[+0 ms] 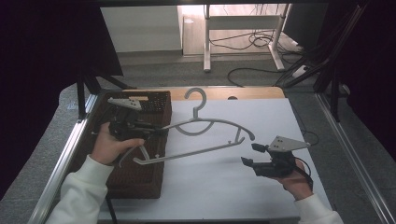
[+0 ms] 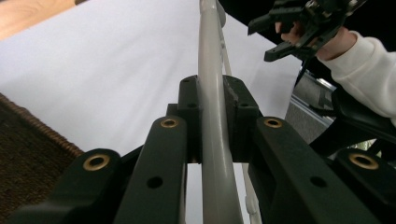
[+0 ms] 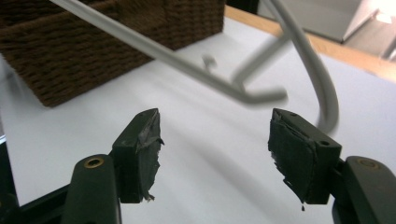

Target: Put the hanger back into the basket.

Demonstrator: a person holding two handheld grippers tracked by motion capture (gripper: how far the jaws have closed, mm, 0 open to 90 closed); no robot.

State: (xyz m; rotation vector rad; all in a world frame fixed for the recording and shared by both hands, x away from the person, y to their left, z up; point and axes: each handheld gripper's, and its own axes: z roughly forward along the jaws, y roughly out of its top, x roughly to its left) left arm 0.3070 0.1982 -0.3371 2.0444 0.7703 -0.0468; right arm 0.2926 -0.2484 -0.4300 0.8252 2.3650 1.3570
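Hanger – grey, rigid, light by the look of it – held above the table's left edge, over the basket. My left gripper is clamped on one shoulder; my right gripper stands released, empty. Smooth rod may slip – best taken at the far shoulder.

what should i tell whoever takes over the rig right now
Left gripper: shut on the grey hanger near one shoulder end, holding it off the white table beside the brown wicker basket.
Right gripper: open, nothing between its jaws, just short of the hanger's other end.
Done: hanger lifted, in the left gripper alone.
Left: probably bring the right gripper onto the free end, or set the hanger down; where it should end up cannot be told.
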